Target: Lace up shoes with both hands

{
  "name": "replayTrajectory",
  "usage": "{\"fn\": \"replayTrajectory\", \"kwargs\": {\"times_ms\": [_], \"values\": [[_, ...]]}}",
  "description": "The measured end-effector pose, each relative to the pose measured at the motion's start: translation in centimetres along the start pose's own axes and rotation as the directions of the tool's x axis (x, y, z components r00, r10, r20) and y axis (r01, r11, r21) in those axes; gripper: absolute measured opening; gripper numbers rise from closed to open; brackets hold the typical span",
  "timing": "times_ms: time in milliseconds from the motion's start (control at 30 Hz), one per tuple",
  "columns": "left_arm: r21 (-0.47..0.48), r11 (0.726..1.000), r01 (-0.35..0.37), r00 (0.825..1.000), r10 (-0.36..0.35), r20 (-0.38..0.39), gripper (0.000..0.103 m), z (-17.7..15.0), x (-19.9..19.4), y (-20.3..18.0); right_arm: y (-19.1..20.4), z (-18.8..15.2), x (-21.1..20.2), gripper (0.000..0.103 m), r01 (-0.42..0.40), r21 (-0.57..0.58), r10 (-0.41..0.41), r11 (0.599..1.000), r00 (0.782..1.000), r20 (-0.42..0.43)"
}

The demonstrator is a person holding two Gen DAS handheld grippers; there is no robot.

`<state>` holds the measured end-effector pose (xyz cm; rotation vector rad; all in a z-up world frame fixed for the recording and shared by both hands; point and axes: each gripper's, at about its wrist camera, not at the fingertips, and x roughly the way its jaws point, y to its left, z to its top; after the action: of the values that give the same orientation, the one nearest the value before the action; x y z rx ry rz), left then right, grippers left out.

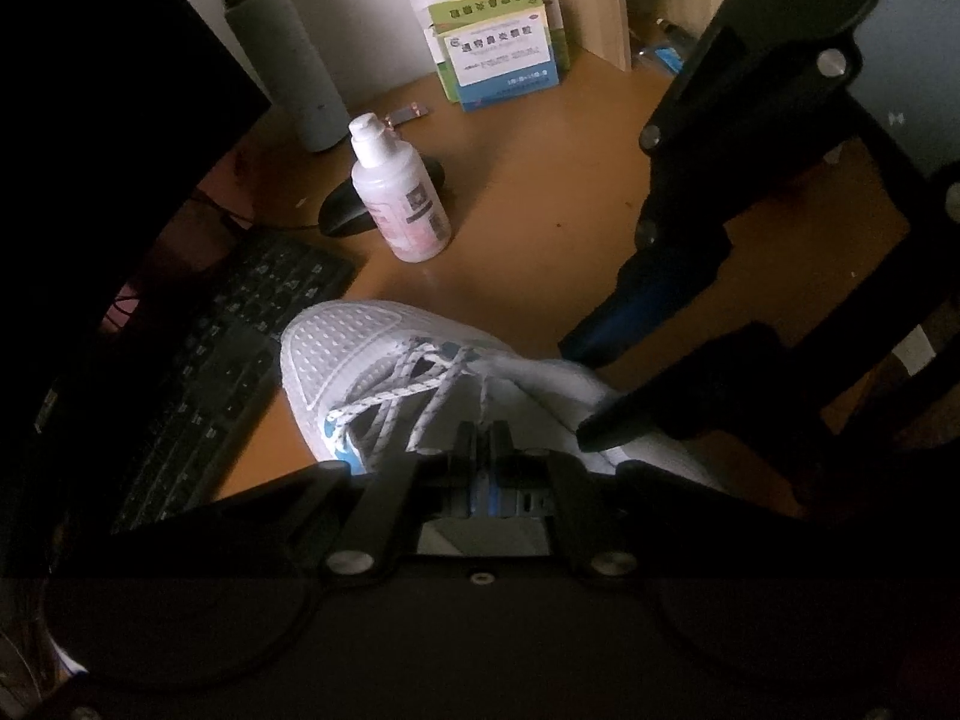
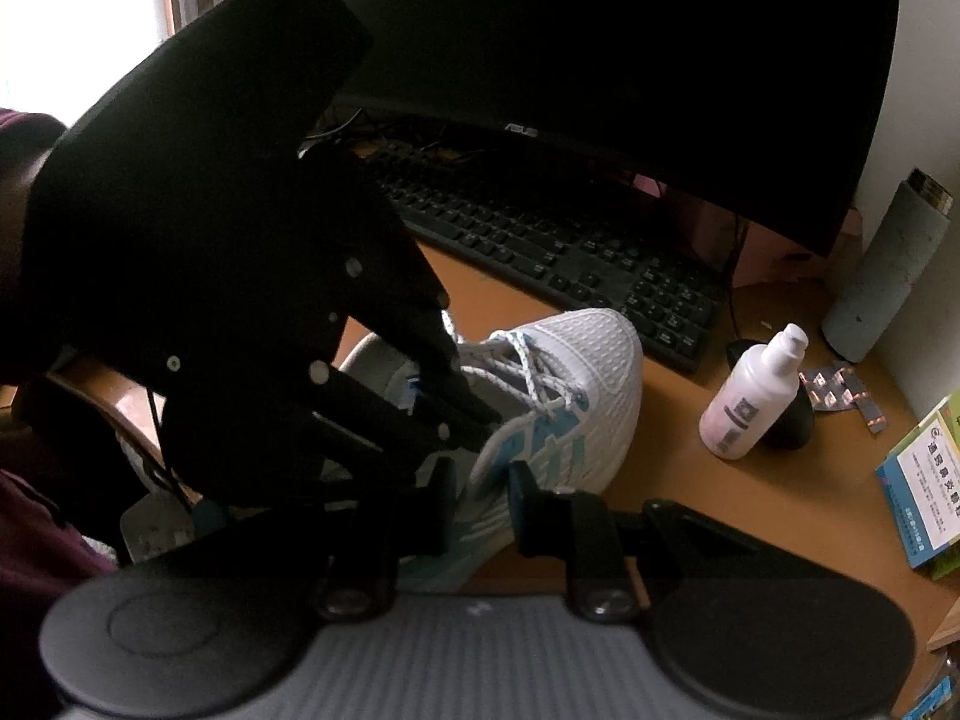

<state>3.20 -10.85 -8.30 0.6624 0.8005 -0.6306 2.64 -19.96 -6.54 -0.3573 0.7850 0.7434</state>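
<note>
Your shoe [image 1: 360, 360] sits on the tabletop [image 1: 540, 228], toe pointing away toward the keyboard [image 1: 228, 360], white mesh with blue trim. The laces [image 1: 414, 384] already cross through the forward eyelets in several passes, so the lower lacing looks done; what remains, as far as the views show, is the upper part near the tongue and any final tying. No knot or bow is visible.

Your left gripper [image 1: 483, 438] has its jaws pressed together right at the lace strands over the tongue. It looks as if they pinch a lace, but the strand between the pads is too hidden to be sure. Your right gripper [image 2: 483, 501] straddles the near side of the shoe, its jaws standing a little apart with the blue-striped side panel between them; whether the pads actually press on the shoe I cannot tell.

Farther out, a white spray bottle [image 1: 399, 192] stands just beyond the toe with a dark mouse [image 1: 348, 210] behind it. A grey flask [image 1: 282, 60] and medicine boxes [image 1: 498, 54] stand at the far edge, and the monitor [image 2: 600, 30] rises behind the keyboard.
</note>
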Motion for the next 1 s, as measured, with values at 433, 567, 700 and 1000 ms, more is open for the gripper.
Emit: {"fn": "replayTrajectory", "kwargs": {"times_ms": [433,567,700,1000], "values": [[0.01,1.0,0.001,1.0,-0.001,0.016,0.0,0.4,-0.1,-0.2,0.1,-0.2,0.0,0.021,0.003,0.002,-0.003,1.0,1.0,0.001],[0.015,1.0,0.01,0.999,-0.01,0.043,0.0,0.4,-0.5,-0.2,0.1,-0.2,-0.3,0.021,0.003,0.0,-0.003,1.0,1.0,-0.002],[0.014,1.0,0.003,0.998,-0.004,0.065,0.0,0.8,-0.6,-0.2,-0.2,-0.6,-1.8,0.02,-0.011,0.03,0.011,0.999,1.0,-0.002],[0.009,1.0,-0.006,0.997,0.005,0.074,0.0,1.0,-0.5,-0.5,-5.9,-1.6,-1.9,0.021,-0.061,0.457,0.032,0.887,0.997,0.072]]}}
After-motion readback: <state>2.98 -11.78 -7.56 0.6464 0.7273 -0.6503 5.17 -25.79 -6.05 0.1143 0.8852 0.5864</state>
